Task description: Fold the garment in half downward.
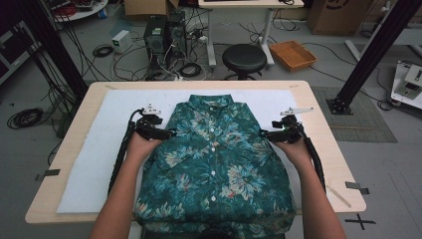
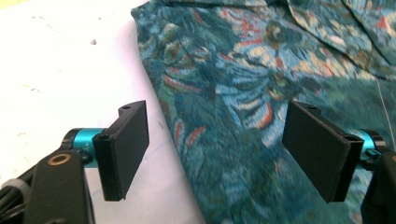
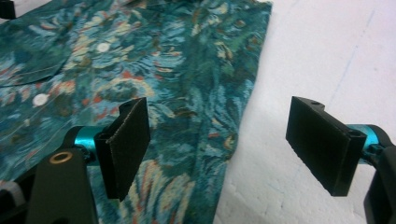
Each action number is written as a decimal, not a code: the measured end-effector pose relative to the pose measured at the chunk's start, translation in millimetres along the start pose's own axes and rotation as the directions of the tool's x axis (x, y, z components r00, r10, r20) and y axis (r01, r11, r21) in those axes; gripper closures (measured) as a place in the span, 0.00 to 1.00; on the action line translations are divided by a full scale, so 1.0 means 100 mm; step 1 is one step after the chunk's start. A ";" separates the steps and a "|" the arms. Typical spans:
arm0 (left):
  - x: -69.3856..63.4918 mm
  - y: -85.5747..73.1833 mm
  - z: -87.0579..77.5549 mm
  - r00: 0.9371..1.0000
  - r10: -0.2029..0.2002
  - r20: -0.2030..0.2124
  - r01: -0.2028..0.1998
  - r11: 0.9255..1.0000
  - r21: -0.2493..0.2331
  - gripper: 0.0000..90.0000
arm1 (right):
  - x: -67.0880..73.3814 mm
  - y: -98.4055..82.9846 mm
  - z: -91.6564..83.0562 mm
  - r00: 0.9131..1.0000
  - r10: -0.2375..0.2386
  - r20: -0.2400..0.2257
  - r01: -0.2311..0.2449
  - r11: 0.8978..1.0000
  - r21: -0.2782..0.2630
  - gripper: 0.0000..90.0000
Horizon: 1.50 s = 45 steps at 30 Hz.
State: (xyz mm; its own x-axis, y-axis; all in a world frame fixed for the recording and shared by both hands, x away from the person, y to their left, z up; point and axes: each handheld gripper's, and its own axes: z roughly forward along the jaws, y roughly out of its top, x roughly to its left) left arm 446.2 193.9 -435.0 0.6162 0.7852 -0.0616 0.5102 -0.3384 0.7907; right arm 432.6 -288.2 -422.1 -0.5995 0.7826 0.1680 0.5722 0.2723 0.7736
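High view: a teal floral shirt (image 1: 214,164) is laid flat, buttoned, front side up, on a white mat (image 1: 94,164) that covers most of a light wooden table (image 1: 318,114). The collar is pointed toward the far edge; the hem hangs over the near edge by the person.

The left gripper (image 1: 168,133) is held at the shirt's left side at shoulder height, its jaws directed inward at the folded edge. The right gripper (image 1: 263,133) is held likewise at the opposite side. Both forearms are seen entering from the bottom of the view.

Left gripper view — the jaws of the left gripper (image 2: 215,151) are spread wide, one over the white mat (image 2: 60,70), the other over the fabric, with the shirt's edge (image 2: 224,93) between them. Nothing is gripped.

Right gripper view — the jaws of the right gripper (image 3: 217,151) are likewise wide apart, the shirt's side edge (image 3: 187,93) lying between them, with one pad over cloth and the other over mat (image 3: 317,56). Two white buttons (image 3: 103,47) are visible on the placket. Whether the pads touch the cloth cannot be told.

Beyond the table, a black stool (image 1: 244,59) and a wicker tray (image 1: 292,54) are noted on the floor.
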 end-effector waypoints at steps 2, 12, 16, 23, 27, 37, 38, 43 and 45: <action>0.02 -0.02 0.04 1.000 -0.004 -0.005 0.004 1.000 0.017 0.25 | -0.02 0.00 0.02 1.000 0.005 0.005 -0.005 1.000 0.009 0.30; 0.06 -0.09 0.13 1.000 -0.007 -0.028 0.009 0.997 0.071 0.27 | -0.09 -0.01 0.22 0.999 0.023 0.029 -0.025 0.997 0.067 0.42; 0.05 -0.08 0.13 0.999 -0.008 -0.039 0.011 0.997 0.074 0.30 | -0.08 -0.02 0.29 1.000 0.013 0.024 -0.015 0.996 0.082 0.51; 0.04 -0.07 0.08 0.999 -0.009 -0.040 0.013 0.996 0.083 0.57 | -0.04 -0.03 0.34 0.999 -0.044 0.022 0.041 0.993 0.111 0.81; 0.00 -0.06 0.07 1.000 0.015 -0.023 -0.013 0.996 0.094 0.74 | -0.07 -0.03 0.33 0.999 -0.029 0.014 0.027 0.993 0.112 0.94; -0.08 -0.03 0.11 0.998 0.054 0.014 -0.055 0.995 0.082 0.96 | -0.07 -0.01 0.27 0.998 -0.057 0.017 0.055 0.993 0.105 0.99; -0.08 -0.03 0.11 0.998 0.054 0.014 -0.055 0.995 0.082 0.96 | -0.07 0.00 0.26 0.998 -0.063 0.024 0.060 0.993 0.105 0.99; -0.08 -0.01 0.14 0.999 0.045 0.010 -0.045 0.998 0.052 0.96 | -0.10 0.04 0.19 0.996 -0.084 0.041 0.081 0.993 0.089 0.99; -0.08 0.00 0.16 0.999 0.038 0.007 -0.038 0.999 0.029 0.96 | -0.13 0.05 0.17 0.996 -0.079 0.042 0.075 0.993 0.087 0.99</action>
State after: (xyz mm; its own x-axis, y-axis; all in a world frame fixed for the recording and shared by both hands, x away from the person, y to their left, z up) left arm 450.9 179.6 -443.8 0.6388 0.7685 -0.0359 0.5039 -0.3827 0.7744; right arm 452.6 -287.4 -431.4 -0.6187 0.7816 0.0800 0.5719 0.3781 0.7280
